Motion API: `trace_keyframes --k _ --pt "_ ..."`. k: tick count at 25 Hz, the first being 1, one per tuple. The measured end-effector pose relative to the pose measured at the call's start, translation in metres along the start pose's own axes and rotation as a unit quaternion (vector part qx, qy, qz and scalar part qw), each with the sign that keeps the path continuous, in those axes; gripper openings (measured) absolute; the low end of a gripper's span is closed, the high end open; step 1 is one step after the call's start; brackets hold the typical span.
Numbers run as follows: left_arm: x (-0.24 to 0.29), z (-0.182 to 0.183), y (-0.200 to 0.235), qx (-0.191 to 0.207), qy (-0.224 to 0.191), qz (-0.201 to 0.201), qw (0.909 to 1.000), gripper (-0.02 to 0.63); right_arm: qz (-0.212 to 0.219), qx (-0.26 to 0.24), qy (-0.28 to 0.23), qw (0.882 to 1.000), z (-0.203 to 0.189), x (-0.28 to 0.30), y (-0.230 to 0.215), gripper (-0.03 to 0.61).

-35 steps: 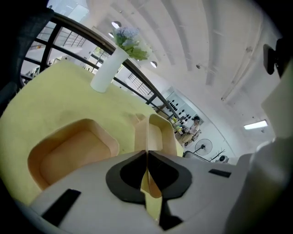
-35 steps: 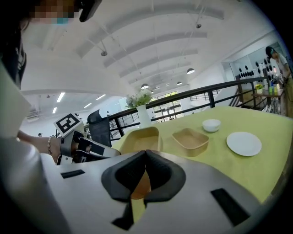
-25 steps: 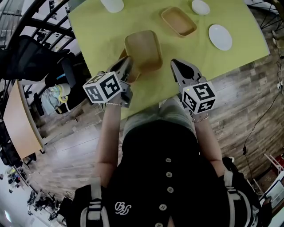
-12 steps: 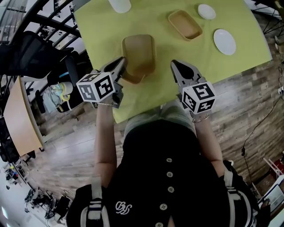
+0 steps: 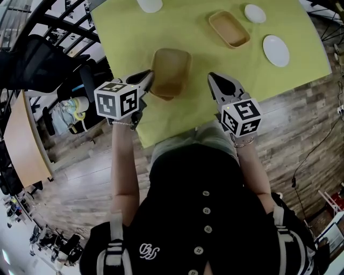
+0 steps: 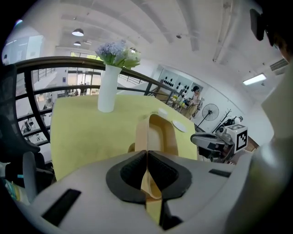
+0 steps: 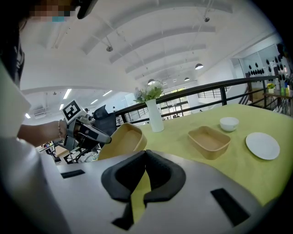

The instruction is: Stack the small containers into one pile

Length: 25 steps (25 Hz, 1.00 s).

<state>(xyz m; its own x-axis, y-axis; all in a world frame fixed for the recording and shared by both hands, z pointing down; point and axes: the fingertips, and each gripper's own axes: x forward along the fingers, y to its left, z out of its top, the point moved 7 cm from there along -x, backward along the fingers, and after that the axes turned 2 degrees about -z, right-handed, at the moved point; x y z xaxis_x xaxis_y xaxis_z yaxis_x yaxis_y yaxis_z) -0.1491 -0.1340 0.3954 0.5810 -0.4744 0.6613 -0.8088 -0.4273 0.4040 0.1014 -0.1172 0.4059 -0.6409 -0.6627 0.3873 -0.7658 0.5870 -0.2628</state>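
A tan rectangular container [image 5: 171, 71] hangs tilted over the near left part of the yellow-green table [image 5: 193, 48]. My left gripper [image 5: 146, 80] is shut on the container's near rim. In the left gripper view that rim [image 6: 153, 132] runs edge-on between the closed pads of the left gripper [image 6: 147, 154]. A second tan container [image 5: 229, 28] rests on the table at the far right, also visible in the right gripper view [image 7: 209, 141]. My right gripper [image 5: 214, 80] hovers at the table's near edge, shut and holding nothing, its jaws [image 7: 145, 154] closed together.
A small white bowl [image 5: 255, 13] and a white plate [image 5: 276, 50] lie at the far right of the table. A white vase [image 7: 154, 116] with flowers stands at the far edge. A black chair [image 5: 32, 64] and a railing are to the left, with wooden floor below.
My left gripper has shifted a little to the left with the tan container still in it. The right gripper has stayed where it was.
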Motion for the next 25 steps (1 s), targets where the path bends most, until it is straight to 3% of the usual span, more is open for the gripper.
trace_keyframes --k 12,25 --pt "0.008 -0.006 0.016 0.044 0.094 -0.001 0.9945 0.025 -0.006 0.001 0.015 1.0 -0.003 0.009 0.002 0.0" --pt "0.036 -0.013 0.034 0.047 0.158 -0.012 0.9862 0.024 -0.036 0.013 0.025 0.999 -0.009 0.01 -0.012 0.0"
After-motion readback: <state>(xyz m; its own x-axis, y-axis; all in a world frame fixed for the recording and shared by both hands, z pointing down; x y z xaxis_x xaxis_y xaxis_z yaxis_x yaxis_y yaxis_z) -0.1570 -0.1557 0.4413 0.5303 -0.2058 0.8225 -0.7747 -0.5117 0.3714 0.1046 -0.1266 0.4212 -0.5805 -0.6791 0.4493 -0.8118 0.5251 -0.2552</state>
